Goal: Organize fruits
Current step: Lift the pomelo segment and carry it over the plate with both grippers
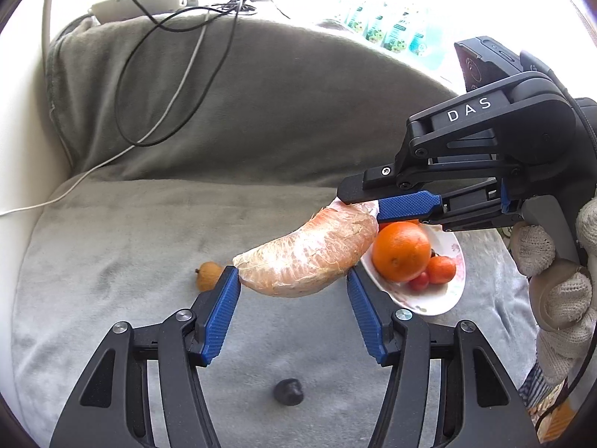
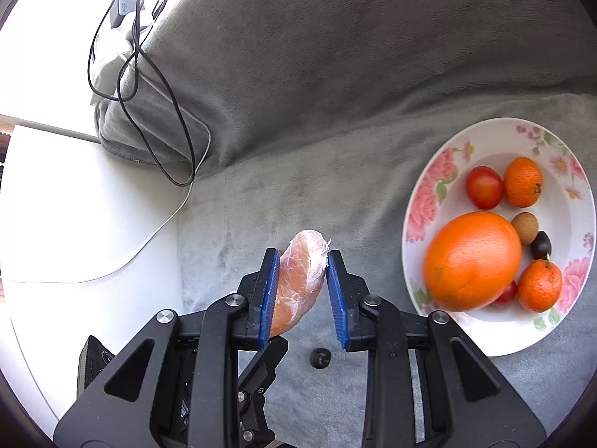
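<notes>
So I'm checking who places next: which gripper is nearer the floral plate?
Right. The right gripper, holding the pomelo segment, hangs beside the floral plate; the left gripper sits farther back.

Held a wrapped pomelo segment (image 1: pixel 306 257) above the grey sofa seat (image 1: pixel 123 246), spanning the gap between the left tool's (image 1: pixel 294 280) spread fingers and blocking passage there. Right tool (image 1: pixel 377 207) closed on the segment's far end, barring the right side over the floral plate (image 2: pixel 429 201). Plate crowded: large orange (image 2: pixel 472 261), two small oranges, two tomatoes and two small dark fruits. Open cushion at left, broken only by a small orange fruit (image 1: pixel 207 275). Dark lump (image 1: pixel 288 392) lay near. Cables (image 1: pixel 156 74) draped across the backrest, far left.
</notes>
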